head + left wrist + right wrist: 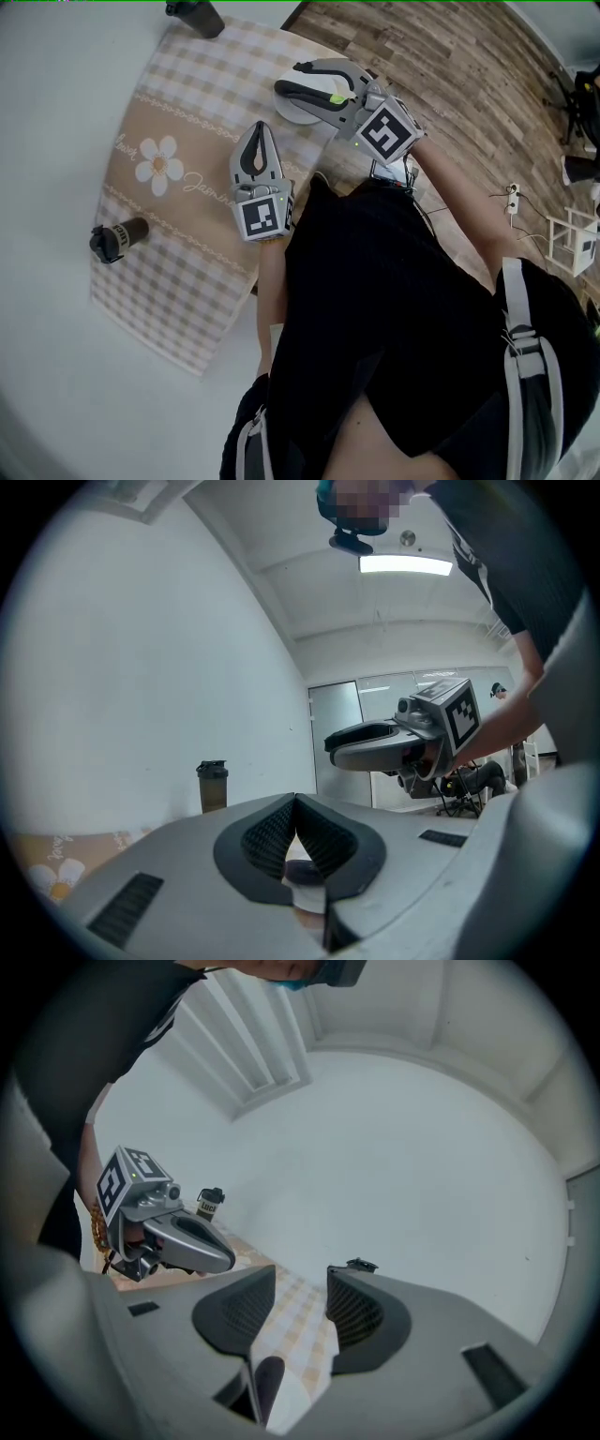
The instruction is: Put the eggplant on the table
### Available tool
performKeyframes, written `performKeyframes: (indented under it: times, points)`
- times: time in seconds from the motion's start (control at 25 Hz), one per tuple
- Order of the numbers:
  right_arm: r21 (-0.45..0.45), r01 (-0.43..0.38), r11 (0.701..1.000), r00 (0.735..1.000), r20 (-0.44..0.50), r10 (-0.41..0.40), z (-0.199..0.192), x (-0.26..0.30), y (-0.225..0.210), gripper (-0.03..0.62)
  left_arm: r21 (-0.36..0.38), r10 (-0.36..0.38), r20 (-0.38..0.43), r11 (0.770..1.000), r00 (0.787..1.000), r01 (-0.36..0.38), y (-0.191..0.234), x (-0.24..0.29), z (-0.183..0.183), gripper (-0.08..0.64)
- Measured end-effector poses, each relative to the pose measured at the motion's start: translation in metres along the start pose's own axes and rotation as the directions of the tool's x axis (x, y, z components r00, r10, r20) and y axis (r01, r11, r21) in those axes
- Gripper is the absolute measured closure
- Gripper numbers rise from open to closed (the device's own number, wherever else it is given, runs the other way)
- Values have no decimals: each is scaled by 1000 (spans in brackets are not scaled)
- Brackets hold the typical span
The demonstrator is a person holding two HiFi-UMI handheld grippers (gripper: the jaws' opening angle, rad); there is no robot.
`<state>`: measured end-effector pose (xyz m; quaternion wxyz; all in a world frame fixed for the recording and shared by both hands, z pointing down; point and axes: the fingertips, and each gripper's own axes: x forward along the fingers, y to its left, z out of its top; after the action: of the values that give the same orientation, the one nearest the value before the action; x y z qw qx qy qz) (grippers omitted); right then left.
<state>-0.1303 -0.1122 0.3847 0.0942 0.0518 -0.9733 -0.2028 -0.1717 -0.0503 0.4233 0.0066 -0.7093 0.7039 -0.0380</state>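
The eggplant point(269, 1379) is a dark purple shape lying on a white plate point(302, 1399), low between my right gripper's jaws. In the left gripper view the eggplant point(302, 874) appears as a dark lump behind the jaws. From the head view it is hidden under my right gripper point(289, 80), which hangs open above the plate point(286, 114) with nothing between its pads. My left gripper point(258, 127) is shut and empty over the checked cloth point(187, 216), beside the plate.
A dark shaker bottle point(195, 16) stands at the cloth's far edge. A small dark bottle point(117, 239) lies at the cloth's left edge. White tabletop surrounds the cloth. Wood floor with cables and a white stool point(574, 239) lies to the right.
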Motion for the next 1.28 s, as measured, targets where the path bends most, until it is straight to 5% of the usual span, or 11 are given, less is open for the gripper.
performKeyframes:
  times: [0.44, 0.8, 1.28]
  points:
    - [92, 183, 979, 982, 22, -186, -5, -14, -9, 460, 18, -8, 37, 1000, 999, 7, -10, 6, 8, 571]
    - [151, 197, 969, 978, 38, -205, -12, -22, 0, 578, 54, -19, 55, 998, 998, 16, -14, 8, 10, 571]
    - [183, 166, 969, 986, 3, -170, -21, -17, 15, 584, 42, -18, 63, 999, 998, 15, -9, 3, 7, 571]
